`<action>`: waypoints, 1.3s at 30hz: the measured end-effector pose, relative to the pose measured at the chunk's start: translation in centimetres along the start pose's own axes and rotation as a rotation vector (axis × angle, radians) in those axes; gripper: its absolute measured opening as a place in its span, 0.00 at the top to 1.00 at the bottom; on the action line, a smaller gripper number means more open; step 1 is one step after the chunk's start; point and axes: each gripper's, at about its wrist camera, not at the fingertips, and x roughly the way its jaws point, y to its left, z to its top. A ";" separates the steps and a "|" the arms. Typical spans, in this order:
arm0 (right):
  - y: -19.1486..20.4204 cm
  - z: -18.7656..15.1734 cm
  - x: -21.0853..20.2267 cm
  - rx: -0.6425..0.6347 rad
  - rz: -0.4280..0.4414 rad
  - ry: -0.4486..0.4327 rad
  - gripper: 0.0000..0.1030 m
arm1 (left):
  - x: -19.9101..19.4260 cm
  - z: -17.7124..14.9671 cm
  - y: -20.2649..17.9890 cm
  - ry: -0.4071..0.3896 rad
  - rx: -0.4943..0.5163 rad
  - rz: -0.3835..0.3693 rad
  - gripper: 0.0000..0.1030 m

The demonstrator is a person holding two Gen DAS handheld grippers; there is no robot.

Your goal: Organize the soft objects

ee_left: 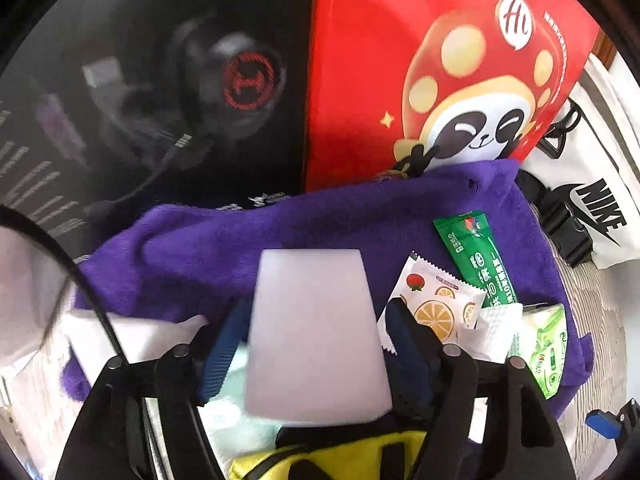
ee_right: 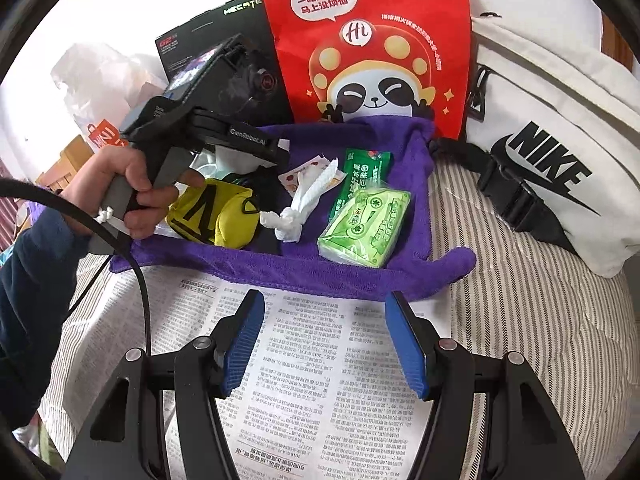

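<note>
Judging from how things lie, the sorting looks partly done; several soft items already sit together on the purple towel [ee_right: 404, 184], which covers the middle of the right wrist view; the yellow pouch [ee_right: 218, 216] lies at nine o'clock on it, the knotted white tissue [ee_right: 298, 212] near its middle, the green tissue pack [ee_right: 366, 226] at four o'clock, the green sachet [ee_right: 362, 176] and the fruit-print sachet [ee_right: 298, 178] toward twelve. The left gripper [ee_left: 316, 344] hangs over the towel's nine o'clock side with a pale translucent block [ee_left: 316, 332] between its blue pads; whether the pads press it I cannot tell. The right gripper [ee_right: 324, 344] hovers open and empty over the newspaper [ee_right: 320, 400] at six o'clock. Left, probably: placing the block and tidying.
</note>
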 end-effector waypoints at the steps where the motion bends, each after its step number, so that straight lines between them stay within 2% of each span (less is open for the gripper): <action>1: 0.0 0.1 -0.1 0.001 -0.005 -0.002 0.39 | -0.4 -0.1 0.0 -0.004 -0.003 0.012 0.30; 3: 0.2 0.2 -0.4 0.002 -0.018 -0.001 0.39 | -1.3 -0.3 -0.1 -0.014 0.003 0.021 0.29; 8: 0.7 0.5 -1.2 0.009 -0.070 0.004 0.36 | -5.0 -2.2 -0.9 -0.051 0.020 0.031 0.18; 11: 0.8 0.9 -1.5 0.036 -0.092 0.023 0.33 | -7.6 -4.3 -1.6 -0.076 0.033 0.027 0.05; 13: 1.2 1.0 -1.6 0.044 -0.113 0.034 0.24 | -9.1 -6.2 -2.5 -0.100 0.037 0.036 0.03; 14: 1.4 1.1 -1.6 0.044 -0.127 0.036 0.15 | -9.9 -7.4 -2.9 -0.104 0.046 0.043 0.03; 15: 1.7 1.1 -1.8 0.043 -0.141 0.030 0.10 | -10.2 -8.2 -3.0 -0.104 0.058 0.044 0.03; 20: 3.1 1.2 -3.1 0.052 -0.133 0.016 0.00 | -12.8 -12.1 -3.3 -0.100 0.049 0.069 0.03; 26: 4.3 1.0 -5.5 0.066 -0.158 0.000 0.00 | -16.5 -16.0 -2.1 -0.132 -0.033 0.087 0.03; 31: 4.4 0.7 -7.9 0.088 -0.154 -0.016 0.00 | -18.6 -18.3 -2.0 -0.161 -0.062 0.167 0.03; 39: 4.8 -0.3 -10.7 0.077 -0.196 -0.037 0.00 | -21.2 -21.2 -2.0 -0.201 -0.108 0.142 0.04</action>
